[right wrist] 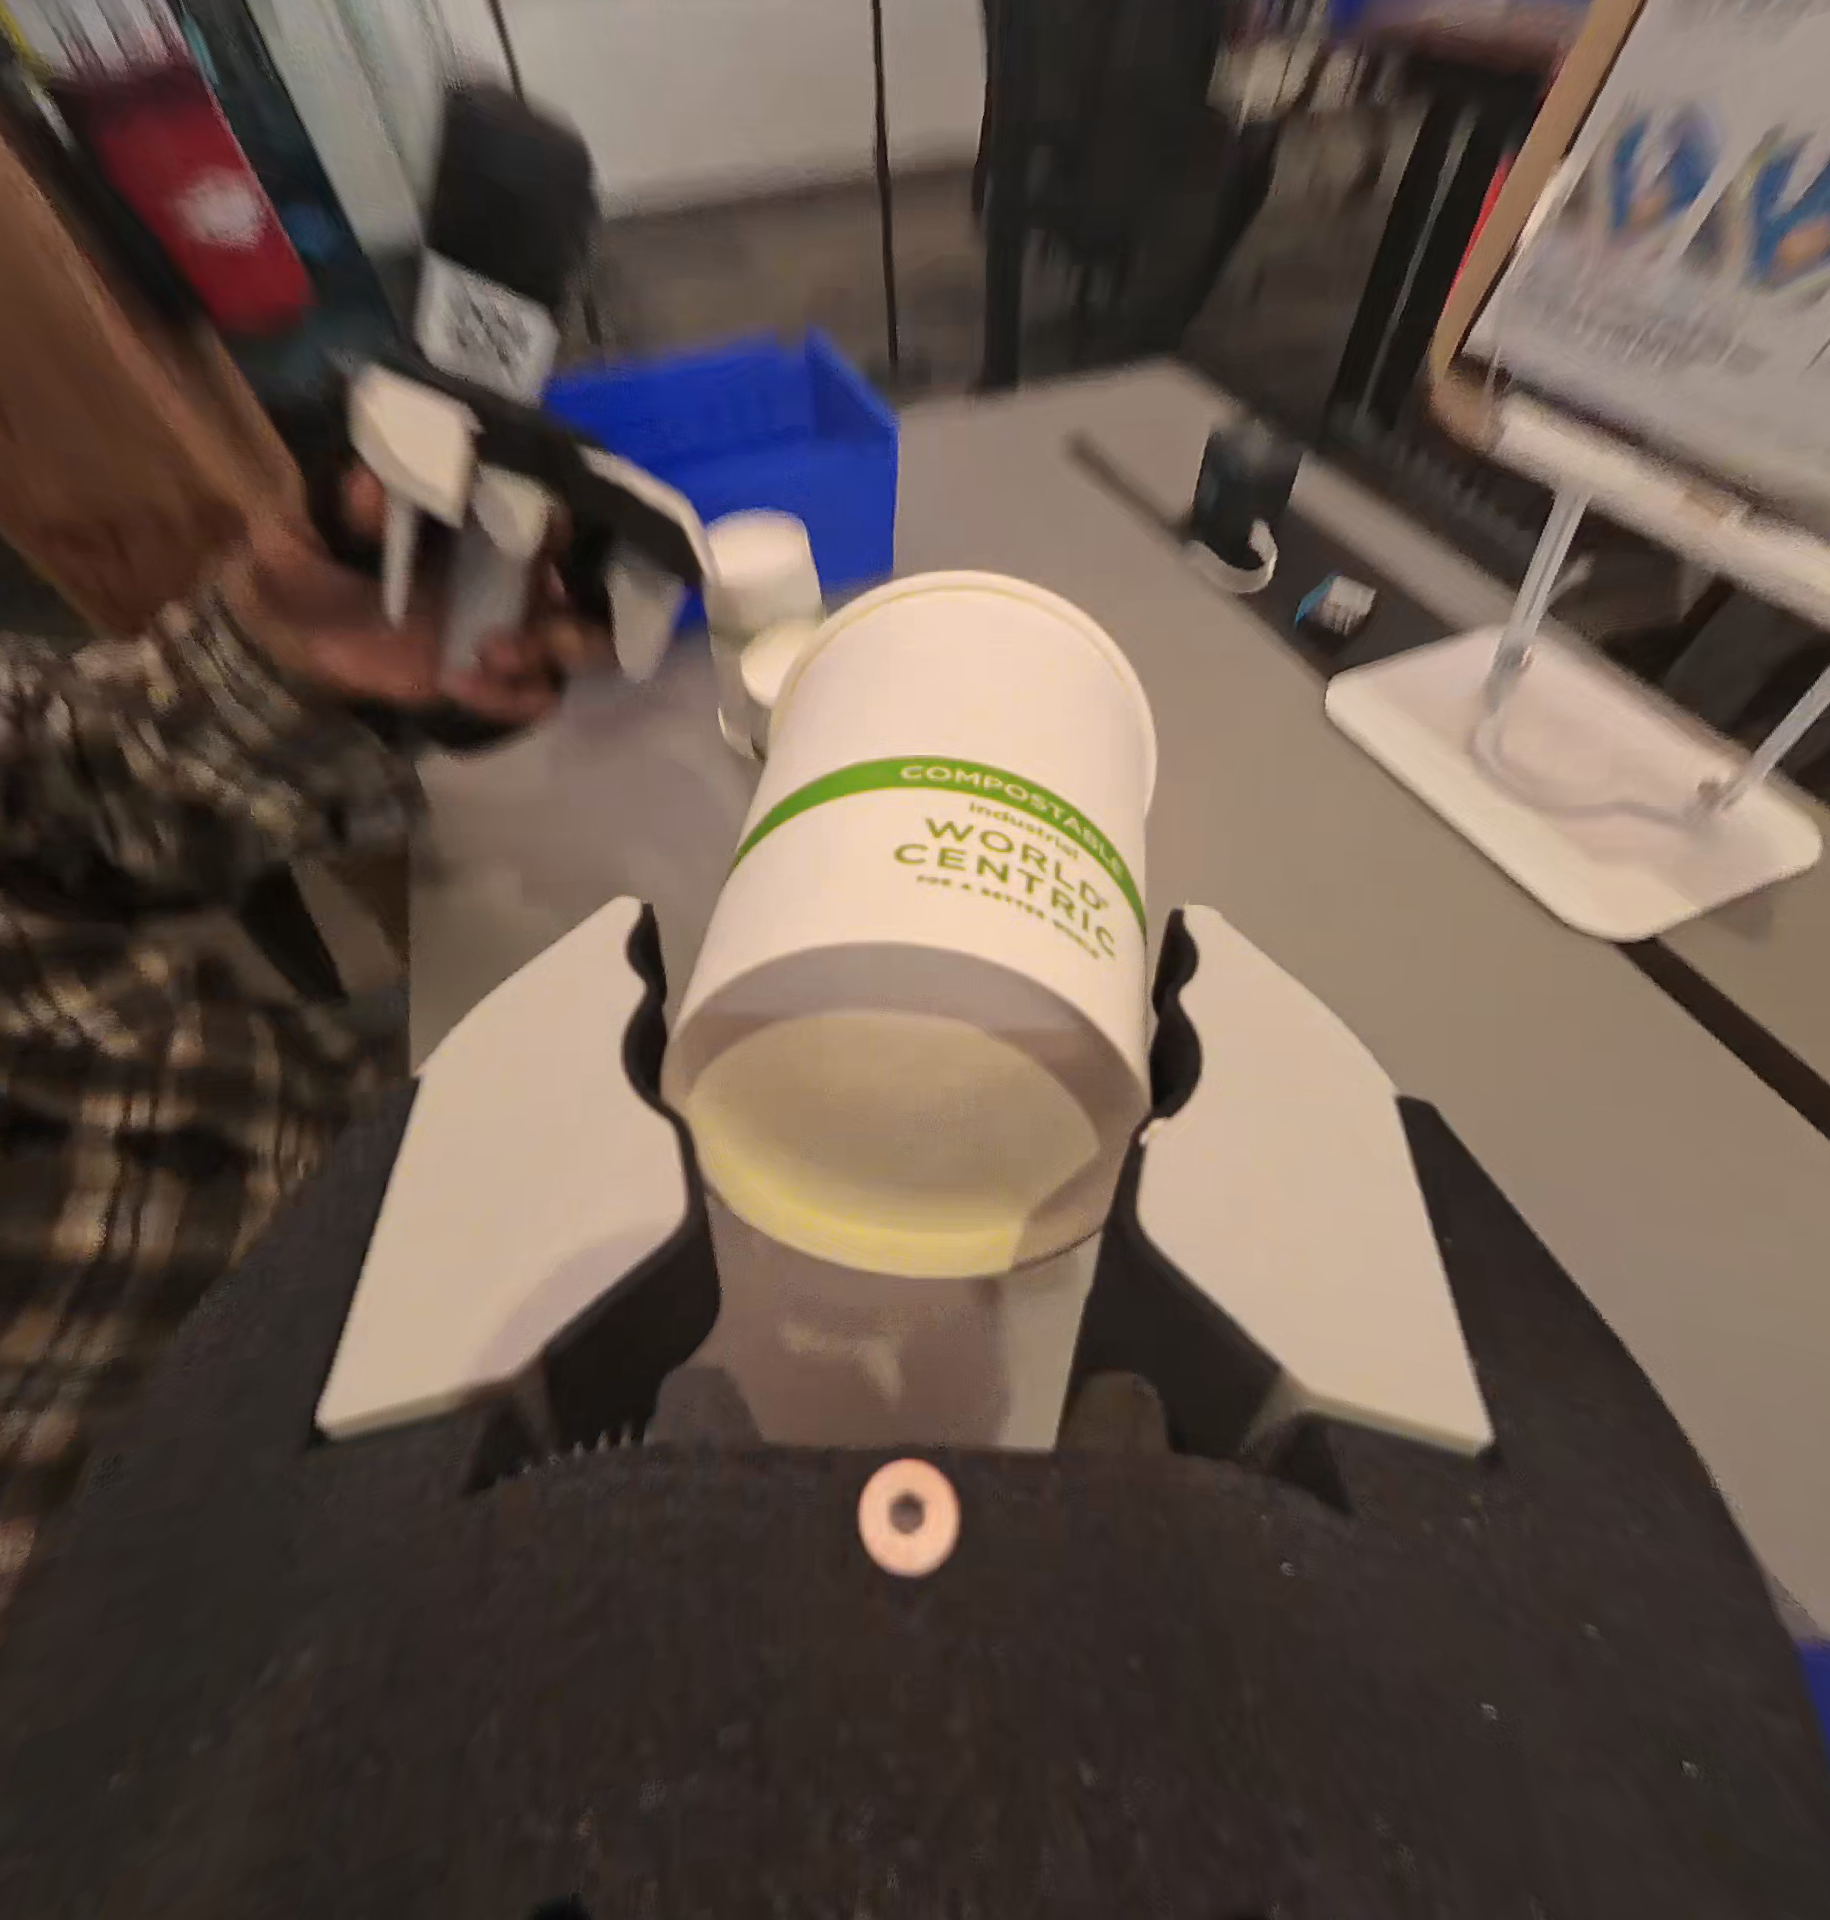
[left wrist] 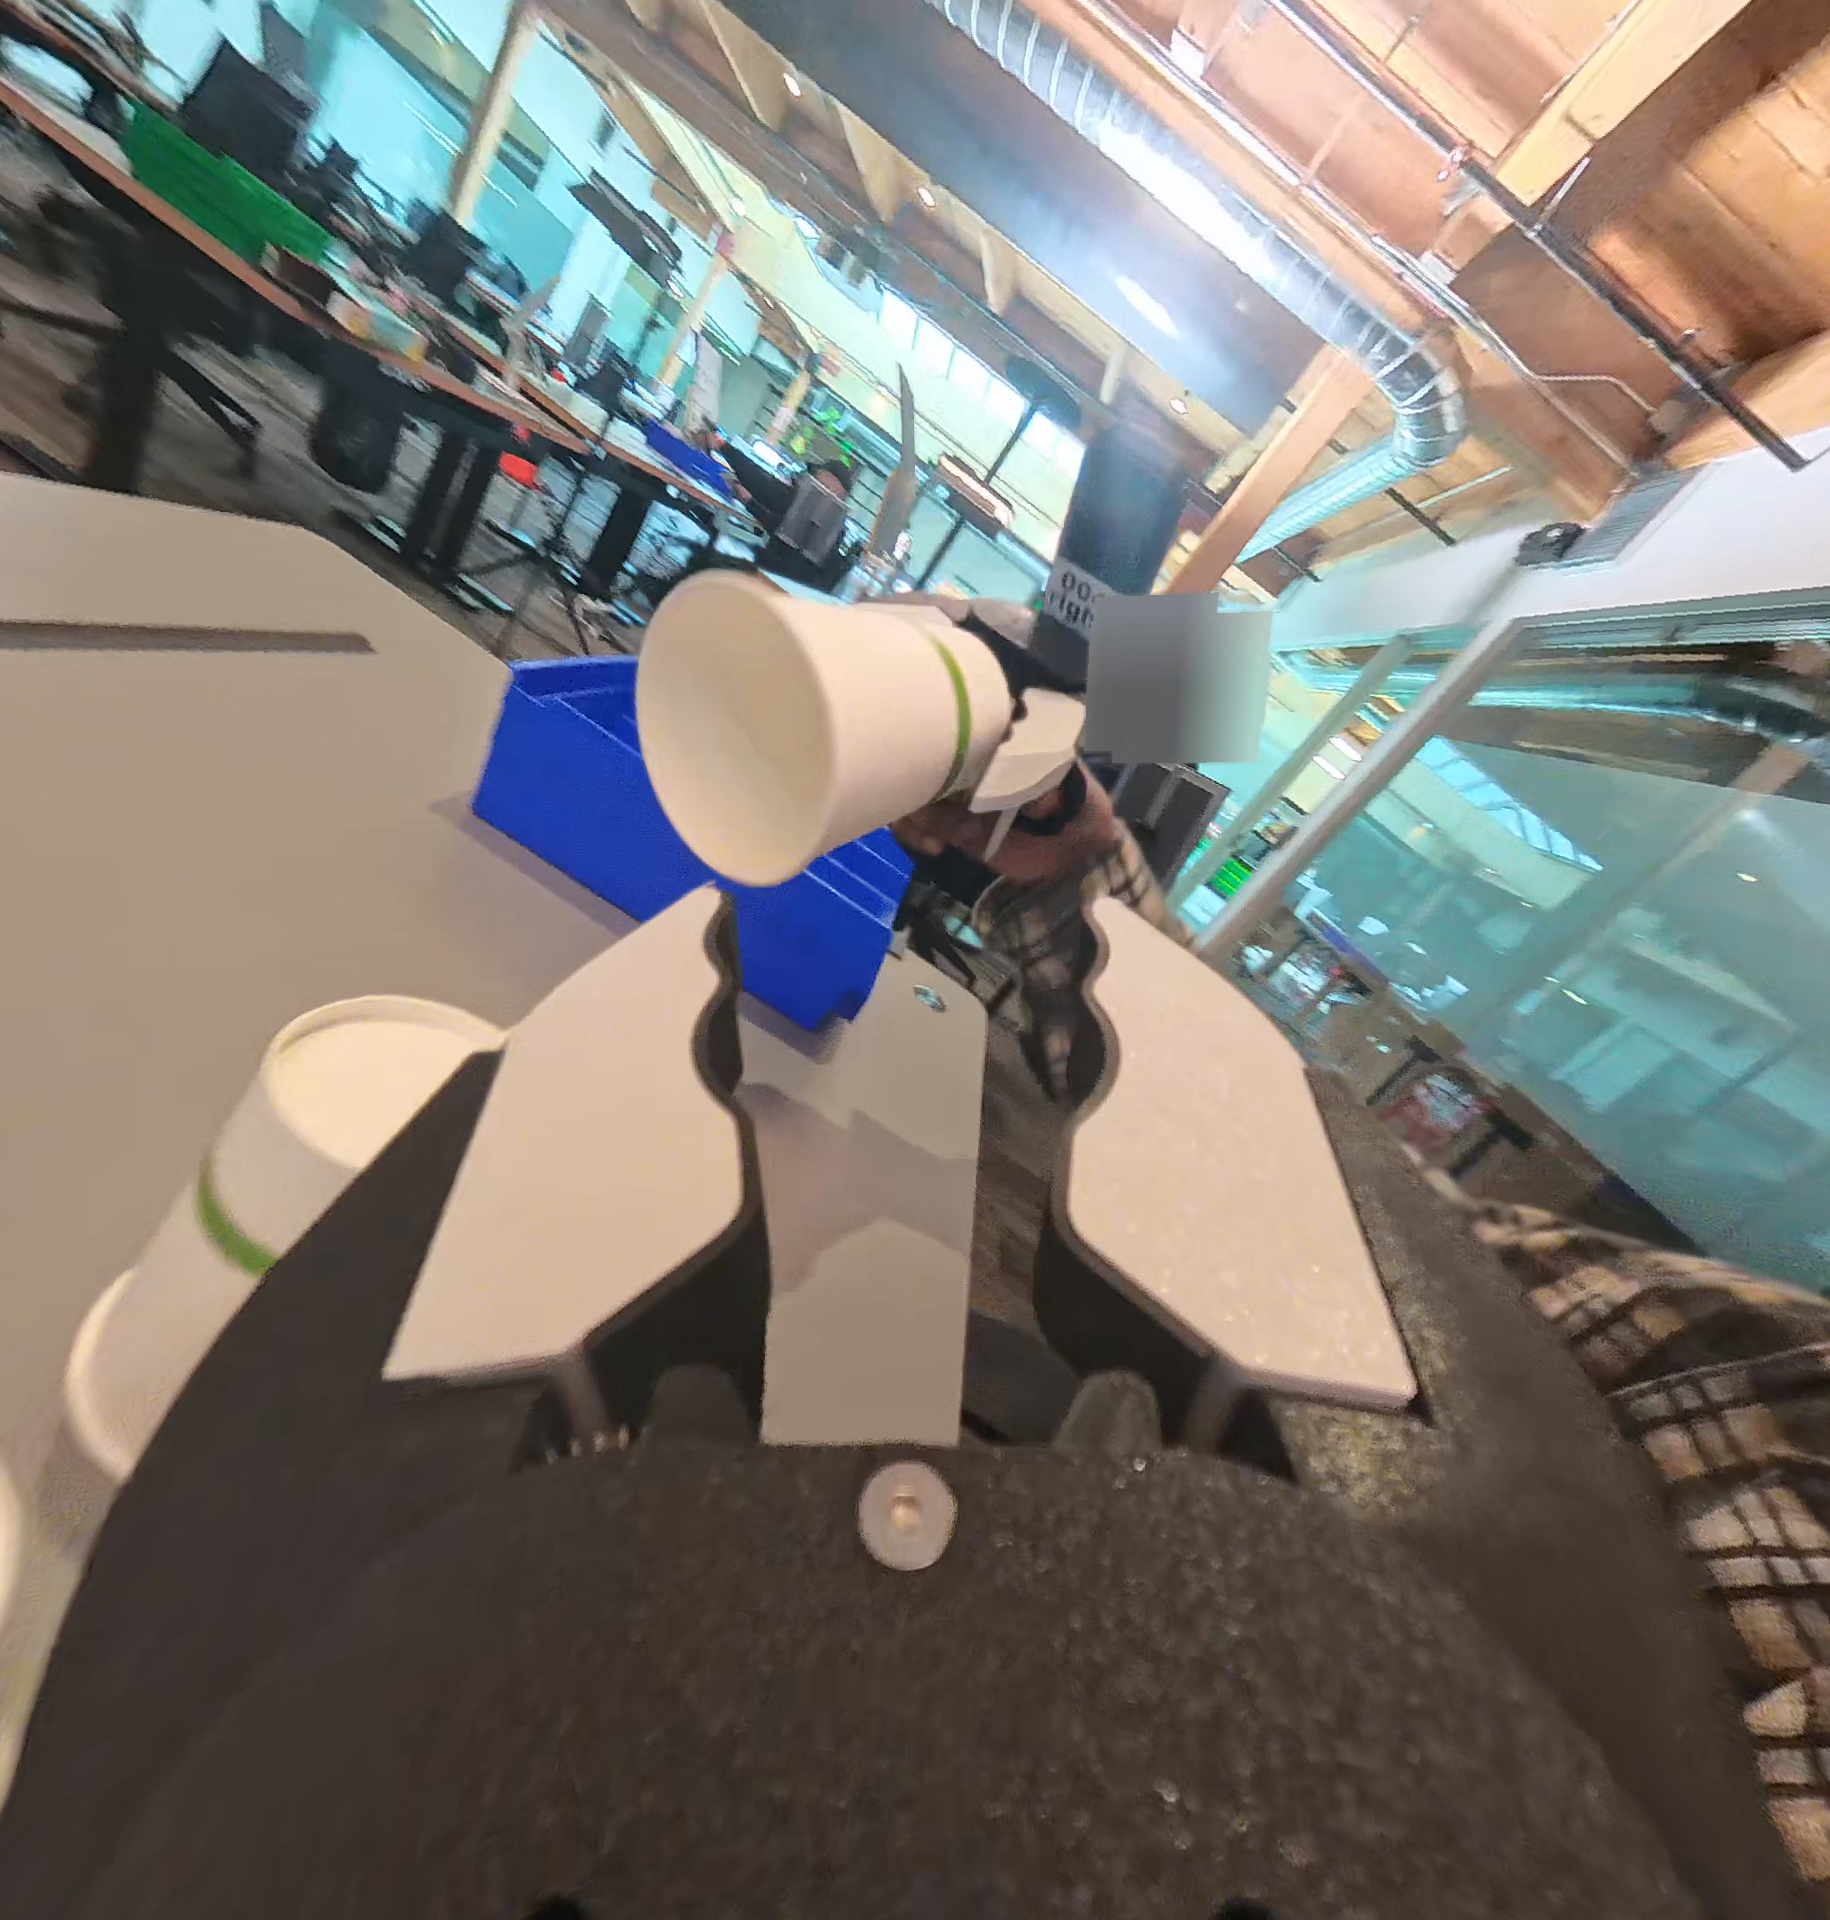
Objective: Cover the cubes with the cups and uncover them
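The right gripper (right wrist: 906,997) is clamped on the sides of a white cup (right wrist: 921,935), held level above the table. The left gripper (left wrist: 906,935) is held spread apart and empty, tilted upward, in a plaid-sleeved hand.

**Matt paper, grainy plastic**

The paper cup (right wrist: 932,914) looks matt white with a printed green band. The right gripper (right wrist: 906,1039) has smooth pale fingers (right wrist: 537,1174) on a rough, speckled black body. The worktop (right wrist: 1358,1039) is smooth matt grey; the blue bin (left wrist: 620,800) is glossy plastic. The sleeve (right wrist: 111,935) is plaid cloth.
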Demonstrator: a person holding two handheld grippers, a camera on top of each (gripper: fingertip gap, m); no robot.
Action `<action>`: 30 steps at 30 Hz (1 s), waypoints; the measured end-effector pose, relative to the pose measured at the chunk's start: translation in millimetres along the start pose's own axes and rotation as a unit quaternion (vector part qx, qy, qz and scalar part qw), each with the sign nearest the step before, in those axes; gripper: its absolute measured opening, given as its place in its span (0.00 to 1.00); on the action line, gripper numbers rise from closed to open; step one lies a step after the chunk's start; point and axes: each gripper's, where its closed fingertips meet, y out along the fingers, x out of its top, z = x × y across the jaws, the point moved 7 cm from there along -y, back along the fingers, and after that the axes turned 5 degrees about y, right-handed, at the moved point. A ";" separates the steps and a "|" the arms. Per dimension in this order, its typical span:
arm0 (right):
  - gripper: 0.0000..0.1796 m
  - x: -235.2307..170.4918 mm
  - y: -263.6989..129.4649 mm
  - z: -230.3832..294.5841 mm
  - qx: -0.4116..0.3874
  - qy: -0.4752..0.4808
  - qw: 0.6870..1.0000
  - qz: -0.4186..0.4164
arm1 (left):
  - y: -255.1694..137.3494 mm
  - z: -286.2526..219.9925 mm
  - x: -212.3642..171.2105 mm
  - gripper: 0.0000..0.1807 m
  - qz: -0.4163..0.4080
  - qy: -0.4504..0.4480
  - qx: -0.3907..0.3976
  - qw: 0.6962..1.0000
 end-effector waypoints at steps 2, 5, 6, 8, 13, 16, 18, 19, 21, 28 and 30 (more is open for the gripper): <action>0.50 -6.1 -3.6 10.3 0.002 0.013 0.997 -0.074 | 17.2 0.9 -1.1 0.33 0.015 -0.016 -0.021 1.000; 0.50 -14.0 -0.8 26.1 0.034 0.018 0.993 -0.115 | 38.0 -1.5 -3.8 0.33 0.036 -0.018 -0.047 0.998; 0.50 -15.6 1.8 30.4 0.042 0.017 0.993 -0.113 | 43.5 -2.6 -5.0 0.33 0.046 -0.012 -0.052 0.998; 0.50 -17.0 7.5 37.4 0.049 0.006 0.993 -0.105 | 51.5 -5.7 -7.4 0.33 0.064 0.006 -0.061 0.996; 0.50 -14.5 17.2 47.4 0.062 -0.009 0.993 -0.099 | 62.9 -13.5 -9.0 0.27 0.079 0.037 -0.080 0.993; 0.50 -14.5 21.5 49.7 0.067 -0.009 0.992 -0.106 | 70.7 -15.4 -12.4 0.21 0.099 0.049 -0.087 0.990; 0.50 -15.6 22.6 50.1 0.067 -0.009 0.992 -0.111 | 74.5 -18.1 -14.7 0.12 0.118 0.056 -0.104 0.986; 0.50 -17.2 22.1 48.9 0.062 -0.010 0.992 -0.114 | 75.3 -20.8 -14.1 0.05 0.122 0.058 -0.119 0.984; 0.50 -20.3 19.0 48.3 0.065 -0.008 0.990 -0.128 | 78.3 -24.6 -12.2 0.02 0.137 0.071 -0.125 0.980; 0.62 -47.0 -39.8 52.7 -0.051 -0.017 0.995 -0.083 | 101.8 -36.8 0.1 0.00 0.311 0.185 -0.066 0.930; 0.63 -62.0 -68.8 60.9 -0.101 -0.019 0.994 -0.046 | 114.8 -41.0 -2.1 0.00 0.388 0.230 -0.042 0.891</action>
